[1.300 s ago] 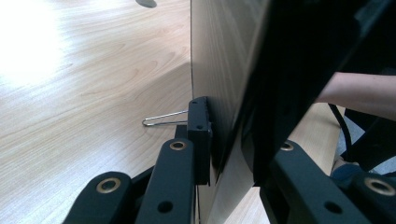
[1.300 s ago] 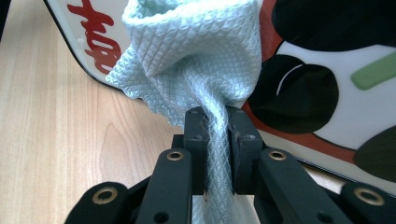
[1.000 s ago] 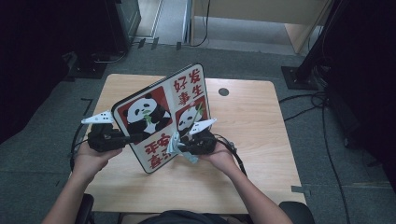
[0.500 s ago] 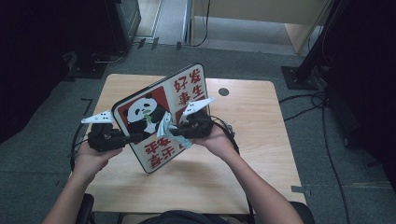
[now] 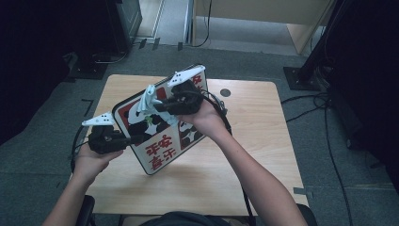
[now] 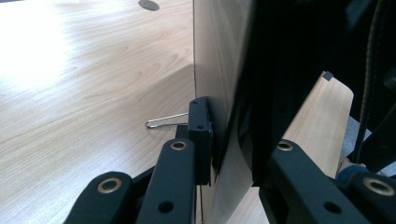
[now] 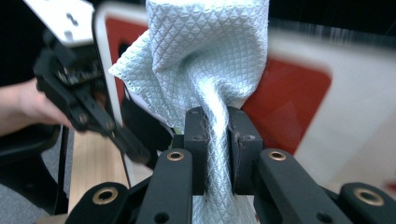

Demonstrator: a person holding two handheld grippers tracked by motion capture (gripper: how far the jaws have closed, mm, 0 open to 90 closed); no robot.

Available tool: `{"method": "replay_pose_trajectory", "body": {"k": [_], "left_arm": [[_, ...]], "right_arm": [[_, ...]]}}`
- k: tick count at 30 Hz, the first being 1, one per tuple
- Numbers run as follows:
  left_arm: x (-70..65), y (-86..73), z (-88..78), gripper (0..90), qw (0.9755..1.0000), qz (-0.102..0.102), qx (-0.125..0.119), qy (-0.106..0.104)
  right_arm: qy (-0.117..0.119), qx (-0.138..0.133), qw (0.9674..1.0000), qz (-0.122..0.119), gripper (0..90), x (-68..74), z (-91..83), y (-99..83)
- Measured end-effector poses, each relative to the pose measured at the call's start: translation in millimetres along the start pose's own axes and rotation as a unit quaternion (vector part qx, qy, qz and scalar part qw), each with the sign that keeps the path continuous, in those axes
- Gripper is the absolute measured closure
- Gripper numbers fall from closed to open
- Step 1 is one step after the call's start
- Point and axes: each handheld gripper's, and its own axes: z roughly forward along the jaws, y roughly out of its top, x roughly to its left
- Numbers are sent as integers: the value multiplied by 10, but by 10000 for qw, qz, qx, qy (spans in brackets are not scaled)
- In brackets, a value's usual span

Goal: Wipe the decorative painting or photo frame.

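A board (image 5: 162,143) printed with pandas and red characters stands tilted on the wooden table (image 5: 263,141). My left gripper (image 5: 134,138) is shut on the board's left edge; in the left gripper view the board (image 6: 219,79) sits edge-on between the pads (image 6: 201,135) of that gripper (image 6: 233,149). My right gripper (image 5: 154,107) is above the board's upper half, shut on a pale blue-green cloth (image 5: 147,100). In the right gripper view the waffle-textured cloth (image 7: 205,60) bunches up out of the shut right gripper (image 7: 218,140), in front of the board (image 7: 289,93), with the left gripper (image 7: 79,105) farther off.
A round cable hole (image 5: 225,92) lies in the table's far right part. A thin wire loop (image 6: 163,122) sticks out beside the left gripper's pad. Cables (image 5: 324,108) and a dark stand base (image 5: 301,77) lie on the floor at the right.
The right gripper has risen with the cloth, from the board's lower right part up over its upper half. The left gripper and the board have stayed put.
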Motion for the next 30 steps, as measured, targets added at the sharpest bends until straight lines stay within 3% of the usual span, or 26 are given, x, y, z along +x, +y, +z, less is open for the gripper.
{"method": "replay_pose_trajectory", "body": {"k": [7,13,18,30], "left_arm": [[9,0,-4,801,10000,-22,23,25],[2,7,1,802,10000,-14,22,41],[-8,10,3,801,10000,-14,24,46],[11,5,5,797,10000,-64,44,-24]], "right_arm": [[-1,60,9999,-107,803,72,52,166],[36,-140,9999,-44,803,51,87,84],[-40,-18,9999,-140,803,69,91,43],[31,62,9995,-295,802,49,155,-122]]}}
